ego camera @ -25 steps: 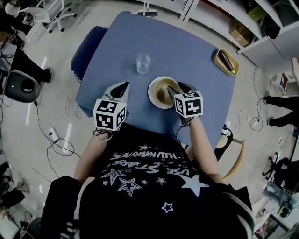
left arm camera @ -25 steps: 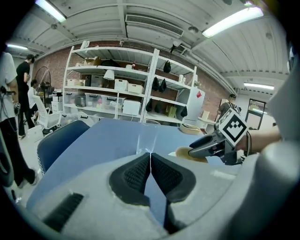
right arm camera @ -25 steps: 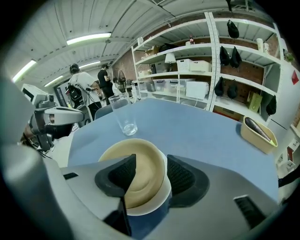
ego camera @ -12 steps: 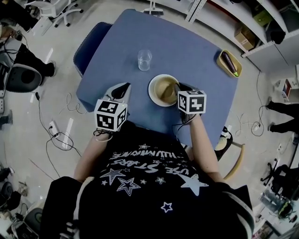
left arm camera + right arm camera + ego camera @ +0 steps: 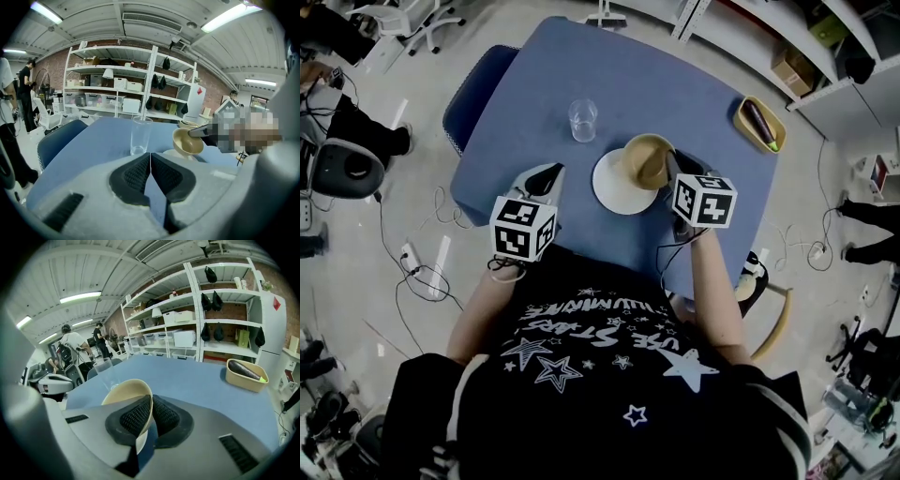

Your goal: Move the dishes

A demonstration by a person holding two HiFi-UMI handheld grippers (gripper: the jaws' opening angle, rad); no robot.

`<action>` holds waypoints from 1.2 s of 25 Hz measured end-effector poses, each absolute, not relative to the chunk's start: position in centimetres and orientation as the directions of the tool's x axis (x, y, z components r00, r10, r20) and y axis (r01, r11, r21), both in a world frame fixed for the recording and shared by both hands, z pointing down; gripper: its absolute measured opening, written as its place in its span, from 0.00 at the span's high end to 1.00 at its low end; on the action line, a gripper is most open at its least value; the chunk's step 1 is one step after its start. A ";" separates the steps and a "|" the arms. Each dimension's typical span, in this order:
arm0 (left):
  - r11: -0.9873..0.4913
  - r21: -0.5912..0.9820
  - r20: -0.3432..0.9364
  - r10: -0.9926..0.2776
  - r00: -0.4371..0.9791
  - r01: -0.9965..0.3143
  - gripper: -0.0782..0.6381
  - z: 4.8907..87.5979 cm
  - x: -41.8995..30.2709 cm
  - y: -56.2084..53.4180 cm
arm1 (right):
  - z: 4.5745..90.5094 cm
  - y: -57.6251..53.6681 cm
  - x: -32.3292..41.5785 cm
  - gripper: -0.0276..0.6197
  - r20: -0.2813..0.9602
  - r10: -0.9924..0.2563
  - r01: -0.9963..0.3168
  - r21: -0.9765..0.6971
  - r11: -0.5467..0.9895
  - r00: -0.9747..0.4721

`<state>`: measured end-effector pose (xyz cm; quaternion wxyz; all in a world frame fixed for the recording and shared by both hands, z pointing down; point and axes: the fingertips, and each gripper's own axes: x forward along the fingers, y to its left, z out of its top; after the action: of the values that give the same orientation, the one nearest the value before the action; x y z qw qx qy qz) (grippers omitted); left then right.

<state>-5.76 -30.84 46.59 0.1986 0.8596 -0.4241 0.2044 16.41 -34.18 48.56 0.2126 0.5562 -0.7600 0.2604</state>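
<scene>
Nearest the person, the left claw hovered over the near edge of the blue worktop, at about 9 o'clock of the white plate, with its pads pressed together on nothing. The right claw, at 3 o'clock of that plate, had just been closing, and its pads now pinched the near rim of the beige bowl. A second earlier the bowl had sat flat in the plate with the jaws apart round its rim. Now it hung tilted, its mouth turned toward 9 o'clock, raised over the plate's 1 o'clock edge, and the plate's middle lay bare. This suggested the first dish had been picked up and was on its way, with the plate still to be moved. Farther out, an empty glass stood upright at 11 o'clock of the plate, apart from it. At the far 2 o'clock corner a yellow tray held a dark aubergine
</scene>
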 end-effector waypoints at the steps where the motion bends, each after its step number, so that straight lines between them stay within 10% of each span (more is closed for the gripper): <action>1: -0.564 0.167 0.521 -0.646 0.558 -0.809 0.86 46.6 -5.6 -30.8 | 48.5 -34.4 17.1 0.93 0.610 -0.741 -0.960 -0.162 0.229 -0.280; 30: -0.506 0.142 0.536 -0.683 0.496 -0.851 0.86 46.5 -1.7 -27.2 | 50.4 -35.9 24.2 0.76 0.620 -0.749 -0.971 -0.132 0.197 -0.236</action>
<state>-1.71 -27.22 46.50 0.1987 0.8417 -0.4557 0.2108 24.24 -35.91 50.41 0.2165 0.5790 -0.7427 0.2575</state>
